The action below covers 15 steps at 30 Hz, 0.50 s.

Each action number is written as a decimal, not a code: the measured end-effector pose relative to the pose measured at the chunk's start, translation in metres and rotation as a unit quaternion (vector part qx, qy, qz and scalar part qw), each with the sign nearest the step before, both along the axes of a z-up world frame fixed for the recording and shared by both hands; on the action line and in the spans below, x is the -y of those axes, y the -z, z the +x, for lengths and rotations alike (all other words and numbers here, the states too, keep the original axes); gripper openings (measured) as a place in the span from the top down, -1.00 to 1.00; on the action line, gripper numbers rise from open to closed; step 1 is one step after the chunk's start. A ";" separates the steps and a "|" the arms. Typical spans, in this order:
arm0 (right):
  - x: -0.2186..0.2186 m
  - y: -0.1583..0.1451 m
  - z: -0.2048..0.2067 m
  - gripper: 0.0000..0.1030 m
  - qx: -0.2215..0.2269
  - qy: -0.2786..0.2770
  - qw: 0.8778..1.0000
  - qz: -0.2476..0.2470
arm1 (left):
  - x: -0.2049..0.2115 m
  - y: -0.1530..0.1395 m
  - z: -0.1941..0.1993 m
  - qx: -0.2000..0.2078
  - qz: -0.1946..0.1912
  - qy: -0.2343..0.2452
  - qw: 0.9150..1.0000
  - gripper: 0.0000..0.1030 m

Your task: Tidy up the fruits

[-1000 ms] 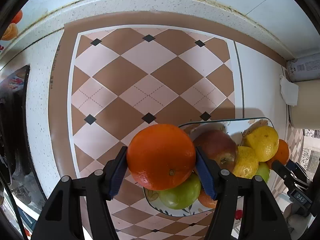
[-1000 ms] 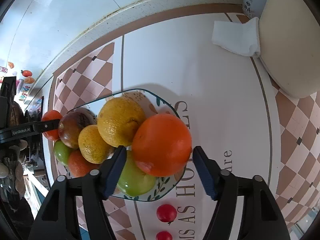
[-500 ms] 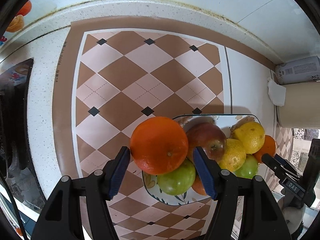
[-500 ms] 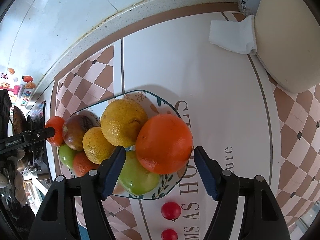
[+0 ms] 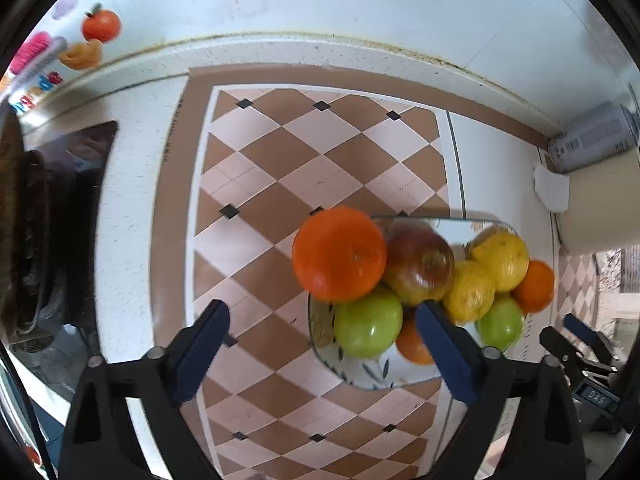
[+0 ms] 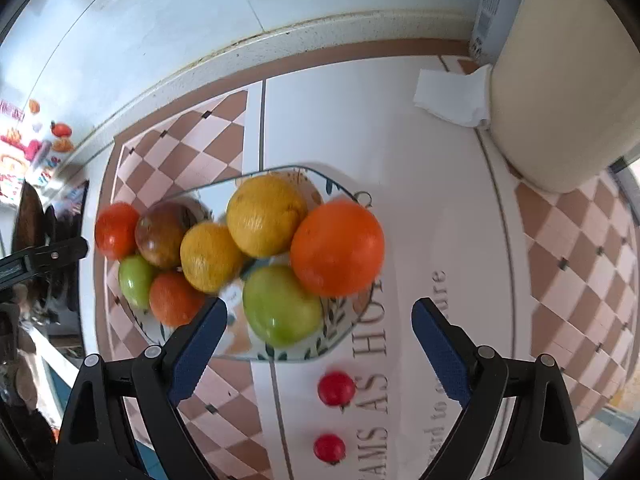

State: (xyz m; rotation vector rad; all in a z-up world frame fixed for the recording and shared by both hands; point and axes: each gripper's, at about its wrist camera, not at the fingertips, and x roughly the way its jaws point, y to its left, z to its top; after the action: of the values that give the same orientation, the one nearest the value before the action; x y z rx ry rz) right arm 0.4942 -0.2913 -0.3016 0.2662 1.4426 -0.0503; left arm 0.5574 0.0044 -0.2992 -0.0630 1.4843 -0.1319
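Observation:
A leaf-patterned plate (image 5: 360, 380) (image 6: 304, 354) holds a pile of oranges, lemons and apples. One large orange (image 5: 340, 254) rests at its left end, on a green apple (image 5: 368, 322) and against a red apple (image 5: 420, 266). My left gripper (image 5: 322, 316) hangs above it, its jaws opening, the pads clear of the fruit. Another large orange (image 6: 338, 248) sits at the plate's right end beside a lemon (image 6: 266, 216) and a green apple (image 6: 280, 304). My right gripper (image 6: 319, 308) is above it, its jaws opening too, and nothing is gripped.
Two cherry tomatoes (image 6: 336, 388) lie on the lettered mat (image 6: 420, 200) near the plate. A cream pot (image 6: 560, 92), a white tissue (image 6: 452, 96) and a carton (image 6: 492, 4) stand at the back right. A dark stove (image 5: 40, 220) is on the left.
Both grippers have spread their jaws wide and lifted away from the pile. The two large oranges that sat between the pads now rest on the plate.

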 end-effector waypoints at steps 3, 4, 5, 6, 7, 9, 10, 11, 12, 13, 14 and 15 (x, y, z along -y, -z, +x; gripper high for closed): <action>-0.009 -0.012 -0.015 -0.86 0.011 -0.009 1.000 -0.021 | 0.002 -0.011 -0.024 0.024 0.018 0.003 1.000 -0.87; -0.011 -0.015 -0.019 -0.86 0.014 -0.010 1.000 -0.024 | 0.004 -0.016 -0.033 0.036 0.021 0.000 0.999 -0.87; -0.013 -0.019 -0.025 -0.86 0.017 -0.011 0.999 -0.026 | 0.006 -0.020 -0.041 0.046 0.024 -0.003 0.999 -0.87; -0.015 -0.024 -0.030 -0.86 0.022 -0.011 0.999 -0.029 | 0.007 -0.025 -0.048 0.056 0.030 -0.007 0.998 -0.87; -0.017 -0.029 -0.036 -0.86 0.027 -0.013 0.999 -0.035 | 0.008 -0.031 -0.056 0.066 0.035 -0.008 0.997 -0.87; -0.020 -0.039 -0.046 -0.86 0.036 -0.017 0.998 -0.040 | 0.013 -0.041 -0.070 0.082 0.040 -0.012 0.996 -0.87; -0.021 -0.045 -0.051 -0.86 0.041 -0.020 0.998 -0.040 | 0.015 -0.047 -0.078 0.092 0.045 -0.013 0.995 -0.87; -0.023 -0.050 -0.054 -0.86 0.045 -0.023 0.998 -0.040 | 0.018 -0.053 -0.085 0.100 0.049 -0.013 0.994 -0.87; -0.024 -0.057 -0.060 -0.86 0.053 -0.026 0.997 -0.044 | 0.020 -0.058 -0.092 0.105 0.056 -0.016 0.993 -0.87; -0.025 -0.062 -0.064 -0.86 0.058 -0.028 0.997 -0.048 | 0.022 -0.064 -0.099 0.112 0.060 -0.016 0.992 -0.87; -0.025 -0.069 -0.069 -0.86 0.065 -0.029 0.996 -0.052 | 0.025 -0.070 -0.107 0.121 0.061 -0.015 0.991 -0.87; -0.025 -0.076 -0.075 -0.86 0.072 -0.029 0.996 -0.054 | 0.027 -0.074 -0.113 0.126 0.064 -0.015 0.990 -0.87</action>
State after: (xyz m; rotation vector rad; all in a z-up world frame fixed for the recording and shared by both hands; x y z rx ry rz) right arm 0.4196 -0.2659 -0.2260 0.1361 1.2989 -0.0607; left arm 0.4445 -0.0222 -0.2253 0.0352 1.2362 -0.0183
